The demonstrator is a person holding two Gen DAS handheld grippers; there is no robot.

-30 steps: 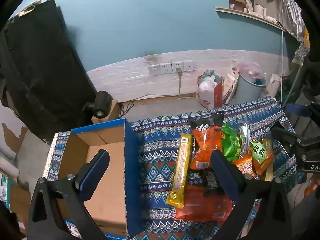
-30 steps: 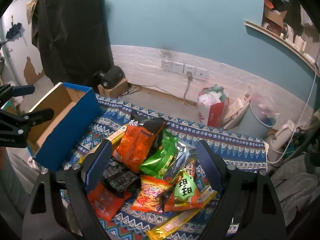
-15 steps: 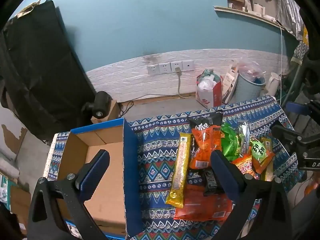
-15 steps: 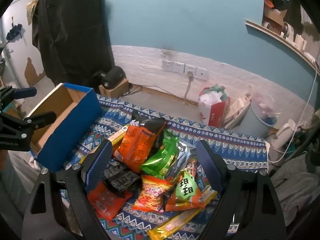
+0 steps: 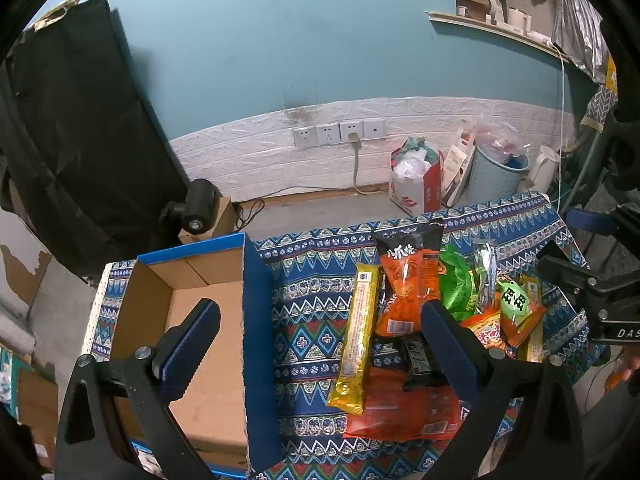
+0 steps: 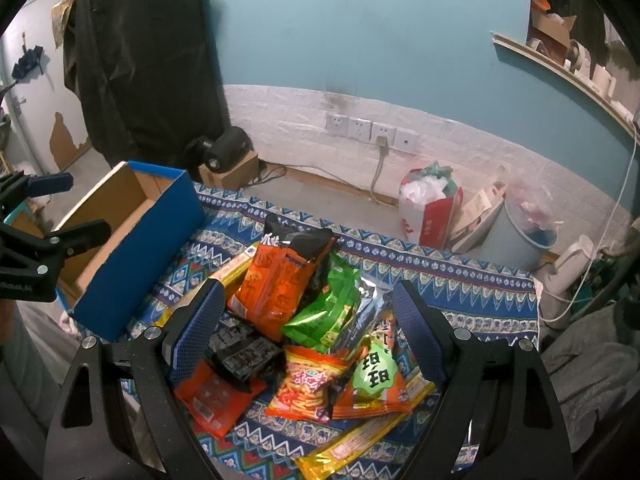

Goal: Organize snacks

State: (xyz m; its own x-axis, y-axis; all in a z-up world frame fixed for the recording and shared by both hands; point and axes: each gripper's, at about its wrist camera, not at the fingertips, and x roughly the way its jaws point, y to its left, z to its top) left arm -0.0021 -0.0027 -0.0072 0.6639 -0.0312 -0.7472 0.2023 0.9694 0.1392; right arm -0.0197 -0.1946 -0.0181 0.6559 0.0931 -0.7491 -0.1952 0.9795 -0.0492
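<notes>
I'm hovering both grippers, left gripper (image 5: 320, 344) and right gripper (image 6: 308, 332), spread wide and holding nothing. The snack pile (image 6: 304, 320) is sitting on the patterned cloth (image 6: 460, 280), the blue box (image 5: 200, 320) looking empty (basically nothing sorted yet).

Ahead of you stands a teal wall (image 5: 280, 40) with a white brick-pattern panel (image 5: 248, 156) along its base, carrying 4 sockets (image 5: 339, 133), 1 with a cable plugged in. A black cloth (image 5: 72, 140) hangs at left. On the grey floor (image 5: 320, 210) sit a red paper bag (image 5: 416, 188) and a pale blue bin (image 5: 496, 176). A shelf (image 6: 560, 68) runs high at right.
</notes>
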